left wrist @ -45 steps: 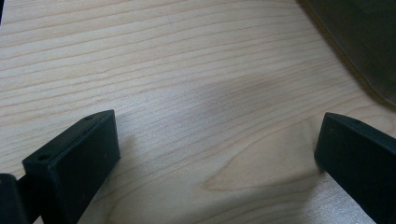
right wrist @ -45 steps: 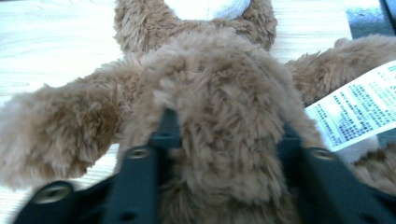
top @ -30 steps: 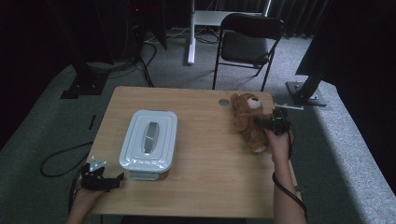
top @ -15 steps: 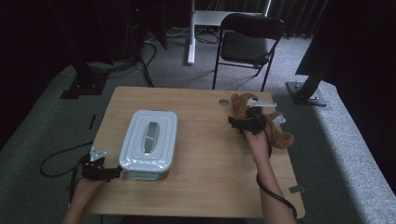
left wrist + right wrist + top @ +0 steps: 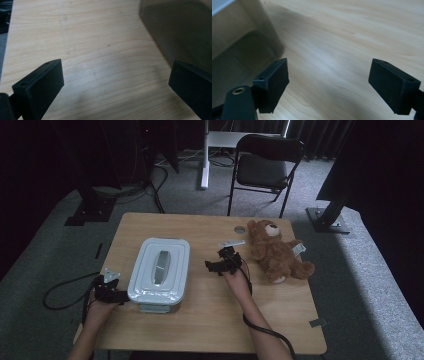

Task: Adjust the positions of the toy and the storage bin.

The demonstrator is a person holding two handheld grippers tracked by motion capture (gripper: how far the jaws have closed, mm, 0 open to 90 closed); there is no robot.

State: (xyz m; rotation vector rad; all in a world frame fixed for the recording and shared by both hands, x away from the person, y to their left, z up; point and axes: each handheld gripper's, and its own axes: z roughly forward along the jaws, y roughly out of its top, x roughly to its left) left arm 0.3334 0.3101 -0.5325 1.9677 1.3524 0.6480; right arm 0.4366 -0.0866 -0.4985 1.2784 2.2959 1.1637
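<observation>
**Black jaws spread wide on both sides of the lidded box**

Your right gripper (image 5: 214, 266) sits over bare wood near the table's middle, its jaws parted and gripping nothing; in the right gripper view, blond tabletop lies between them and the box's pale wall rises at ten o'clock. Your left gripper (image 5: 119, 296) is at the near left edge of the wooden table (image 5: 210, 330), also released, jaws wide apart with plain wood grain between them; in the left gripper view the box's shadowed wall stands at two o'clock, just beyond the right-hand jaw.

Between your two tools lies the pale grey lidded box (image 5: 160, 267), lid on, its handle running along the top. From the box, your left gripper is just beside the corner at eight o'clock; your right is near, at three o'clock.

At three o'clock from your right gripper, a brown teddy bear (image 5: 277, 252) lies on its back. A small round disc (image 5: 239, 228) rests just beside the bear's head.
</observation>
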